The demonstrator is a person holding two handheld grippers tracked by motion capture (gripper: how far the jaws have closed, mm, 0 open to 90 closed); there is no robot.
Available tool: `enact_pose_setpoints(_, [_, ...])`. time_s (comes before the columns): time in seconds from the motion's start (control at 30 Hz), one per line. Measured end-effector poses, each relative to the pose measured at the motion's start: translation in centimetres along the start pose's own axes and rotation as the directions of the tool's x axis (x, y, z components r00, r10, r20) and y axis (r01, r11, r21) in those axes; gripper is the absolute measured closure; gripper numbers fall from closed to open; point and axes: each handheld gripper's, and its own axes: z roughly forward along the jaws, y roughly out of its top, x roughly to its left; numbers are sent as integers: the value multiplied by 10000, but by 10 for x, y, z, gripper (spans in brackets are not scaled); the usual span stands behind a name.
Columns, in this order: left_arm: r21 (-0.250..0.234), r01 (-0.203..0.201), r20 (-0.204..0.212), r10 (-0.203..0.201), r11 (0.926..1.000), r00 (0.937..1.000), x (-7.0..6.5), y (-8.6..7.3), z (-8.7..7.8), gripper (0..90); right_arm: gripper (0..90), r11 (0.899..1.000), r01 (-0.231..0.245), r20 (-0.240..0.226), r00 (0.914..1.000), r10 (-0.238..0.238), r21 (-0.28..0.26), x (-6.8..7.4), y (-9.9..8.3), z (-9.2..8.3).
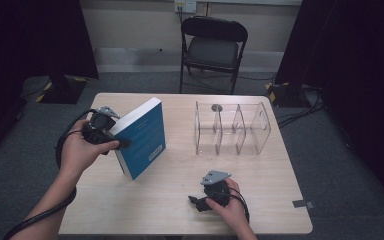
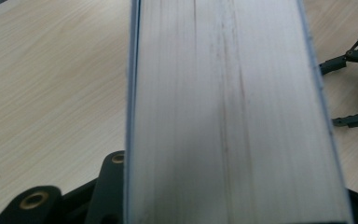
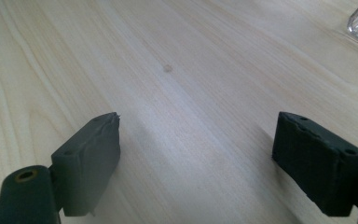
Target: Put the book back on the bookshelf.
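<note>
A rectangular tabletop (image 1: pixel 170 200) of pale wood grain carries the items. A clear acrylic divider rack (image 1: pixel 232 129) stands near the far right corner. A blue book (image 1: pixel 142 137) stands tilted on its lower edge toward the left edge, mid-depth.

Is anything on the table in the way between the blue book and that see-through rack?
Nothing visible is. The left gripper holds the blue book tilted up on the table, and only bare wood lies between it and the clear rack. The right gripper rests nearer the person, off that path.
</note>
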Motion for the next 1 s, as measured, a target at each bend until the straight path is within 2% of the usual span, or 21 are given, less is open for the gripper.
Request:
enact_pose_setpoints(0.07, [-25,-43,-58,43,10000,10000,0,2,-1,569,143,10000,3,-3,10000,-3,1,0,0,0])
enact_pose_setpoints(0.1, [-42,58,-84,-58,10000,9999,-1,3,-1,568,143,10000,-11,-2,10000,11,5,0,0,0])
enact_pose_setpoints(0.13, [-1,-59,-21,59,10000,10000,0,4,-2,567,143,10000,-2,-2,10000,2,0,0,0,0])
enact_pose_setpoints(0.17, [38,6,19,-6,10000,10000,0,5,-2,566,143,10000,2,-1,10000,-2,3,0,0,0])
enact_pose_setpoints(0.2, [49,-47,-96,48,10000,9999,-1,6,-2,566,143,10000,2,0,10000,-2,2,0,0,0])
enact_pose_setpoints(0.3, [138,-55,71,54,9999,10000,0,9,-1,565,143,10000,1,-3,10000,-1,3,0,0,0])
enact_pose_setpoints(0.4, [218,-42,63,41,9998,10000,0,12,-1,565,143,10000,5,2,10000,-5,1,0,0,0])
enact_pose_setpoints(0.47, [370,-233,-19,234,9990,9997,0,14,-1,565,143,10000,-1,4,10000,1,4,0,0,0])
enact_pose_setpoints(0.5, [381,-189,119,185,9991,9998,0,16,0,563,143,10000,0,1,10000,0,4,0,0,0])
enact_pose_setpoints(0.63, [773,-283,77,277,9966,9996,0,23,3,554,143,10000,2,6,10000,-2,4,0,0,0])
enact_pose_setpoints(0.8, [996,-221,184,204,9948,9996,0,28,8,544,143,10000,11,3,10000,-11,1,0,0,0])
enact_pose_setpoints(0.87, [1093,-54,406,9,9940,9992,0,30,10,522,143,10000,5,3,10000,-5,0,0,0,0])
enact_pose_setpoints(1.0, [1174,-46,383,2,9931,9993,-1,32,14,509,143,10000,3,3,10000,-3,4,0,0,0])
